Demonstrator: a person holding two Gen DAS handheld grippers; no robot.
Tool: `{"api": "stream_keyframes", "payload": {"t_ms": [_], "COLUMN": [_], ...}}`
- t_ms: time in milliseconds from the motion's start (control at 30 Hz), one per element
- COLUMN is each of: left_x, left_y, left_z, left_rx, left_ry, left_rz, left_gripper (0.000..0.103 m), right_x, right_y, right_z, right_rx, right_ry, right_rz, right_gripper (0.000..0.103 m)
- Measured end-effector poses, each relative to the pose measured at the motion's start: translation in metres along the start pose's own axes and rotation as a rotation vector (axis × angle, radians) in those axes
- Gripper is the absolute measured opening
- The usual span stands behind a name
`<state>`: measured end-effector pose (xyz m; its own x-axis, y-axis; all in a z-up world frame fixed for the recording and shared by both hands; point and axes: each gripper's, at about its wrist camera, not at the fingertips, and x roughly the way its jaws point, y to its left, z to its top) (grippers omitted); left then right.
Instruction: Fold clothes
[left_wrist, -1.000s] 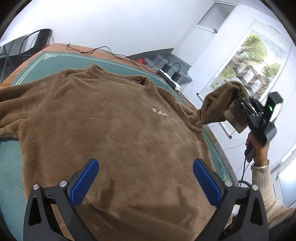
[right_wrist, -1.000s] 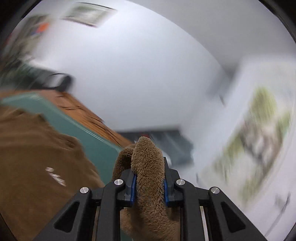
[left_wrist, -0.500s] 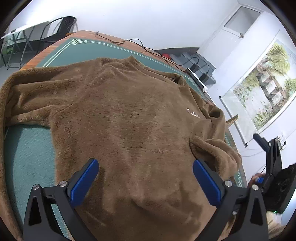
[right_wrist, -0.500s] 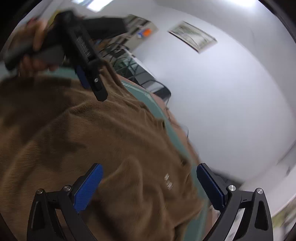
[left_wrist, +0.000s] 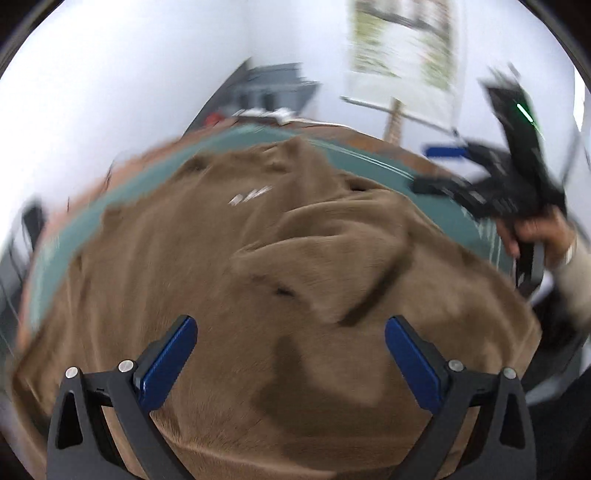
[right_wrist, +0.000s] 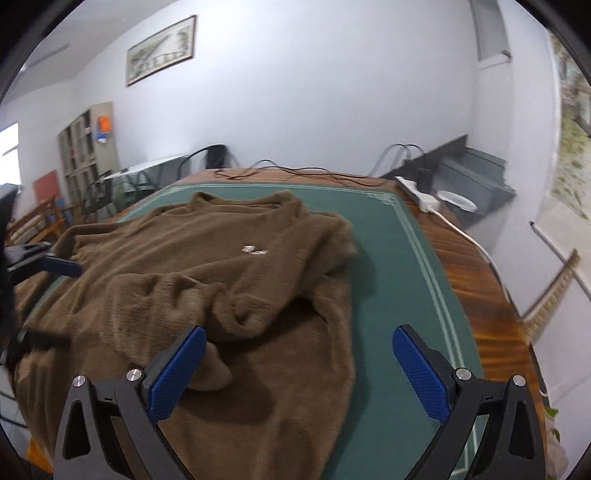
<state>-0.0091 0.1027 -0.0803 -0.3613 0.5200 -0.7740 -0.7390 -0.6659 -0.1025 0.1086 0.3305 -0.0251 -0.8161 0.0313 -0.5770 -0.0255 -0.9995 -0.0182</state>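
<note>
A brown fleece sweater (right_wrist: 207, 266) lies flat on the green mat (right_wrist: 399, 258), with its right sleeve (right_wrist: 192, 295) folded across the chest. It also shows, blurred, in the left wrist view (left_wrist: 258, 277). My right gripper (right_wrist: 295, 369) is open and empty above the sweater's lower right part. My left gripper (left_wrist: 291, 362) is open and empty above the hem. The right gripper shows in the left wrist view (left_wrist: 443, 166), open, off the table's right side. The left gripper (right_wrist: 44, 291) shows at the left edge of the right wrist view.
The mat lies on a wooden table (right_wrist: 472, 258). A white power strip (right_wrist: 421, 195) and black cables (right_wrist: 295, 171) lie at the far edge. Chairs (right_wrist: 37, 225) and shelves (right_wrist: 85, 147) stand at the left. A painting (left_wrist: 402, 40) hangs at the right.
My right gripper let go of the sleeve, which now lies across the chest, and pulled back to the right. My left gripper has swung its view to the right.
</note>
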Motion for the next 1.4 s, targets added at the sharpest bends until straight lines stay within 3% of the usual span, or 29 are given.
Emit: {"api": "stream_keyframes", "payload": {"t_ms": [233, 300, 333, 367, 467, 567, 633, 700, 733, 767, 867, 1133, 1300, 1400], "left_x": [0.028, 0.037, 0.039, 0.038, 0.021, -0.009, -0.024, -0.035, -0.039, -0.042, -0.047, -0.045, 0.000, 0.013], "left_y": [-0.045, -0.058, -0.055, -0.039, 0.025, 0.086, 0.117, 0.135, 0.139, 0.140, 0.134, 0.062, 0.040, 0.045], "left_z": [0.018, 0.023, 0.027, 0.033, 0.042, 0.028, 0.010, -0.008, -0.014, -0.019, -0.028, -0.009, 0.010, 0.013], "left_rx": [0.177, 0.228, 0.198, 0.098, -0.217, -0.432, -0.546, -0.612, -0.625, -0.628, -0.610, -0.378, -0.338, -0.347], "left_ry": [0.034, 0.044, 0.055, 0.055, -0.004, -0.094, -0.108, -0.110, -0.115, -0.122, -0.126, -0.155, -0.050, -0.021], "left_rz": [0.018, 0.023, 0.003, -0.047, -0.170, -0.144, -0.132, -0.100, -0.076, -0.050, -0.009, -0.053, 0.053, 0.168], "left_gripper": [0.101, 0.079, 0.049, 0.037, 0.030, 0.030, 0.033, 0.056, 0.073, 0.081, 0.081, 0.086, 0.087, 0.086], "right_x": [-0.008, -0.007, -0.009, -0.011, -0.009, -0.005, -0.002, 0.004, 0.006, 0.008, 0.014, 0.029, 0.041, 0.043], "right_y": [-0.027, -0.031, -0.031, -0.031, -0.029, -0.025, -0.023, -0.020, -0.018, -0.015, -0.003, 0.026, 0.041, 0.044], "right_z": [-0.006, -0.007, -0.010, -0.012, -0.019, -0.026, -0.028, -0.027, -0.026, -0.025, -0.023, -0.026, -0.029, -0.030], "right_rx": [0.216, 0.252, 0.259, 0.263, 0.222, 0.171, 0.153, 0.140, 0.133, 0.125, 0.085, -0.012, -0.070, -0.087], "right_ry": [-0.027, -0.031, -0.032, -0.032, -0.009, 0.020, 0.037, 0.051, 0.055, 0.058, 0.065, 0.109, 0.166, 0.179], "right_rz": [0.047, 0.047, 0.051, 0.054, 0.040, 0.031, 0.034, 0.042, 0.050, 0.056, 0.058, 0.078, 0.096, 0.101], "right_gripper": [0.102, 0.102, 0.102, 0.102, 0.102, 0.102, 0.102, 0.102, 0.102, 0.102, 0.102, 0.102, 0.102, 0.102]}}
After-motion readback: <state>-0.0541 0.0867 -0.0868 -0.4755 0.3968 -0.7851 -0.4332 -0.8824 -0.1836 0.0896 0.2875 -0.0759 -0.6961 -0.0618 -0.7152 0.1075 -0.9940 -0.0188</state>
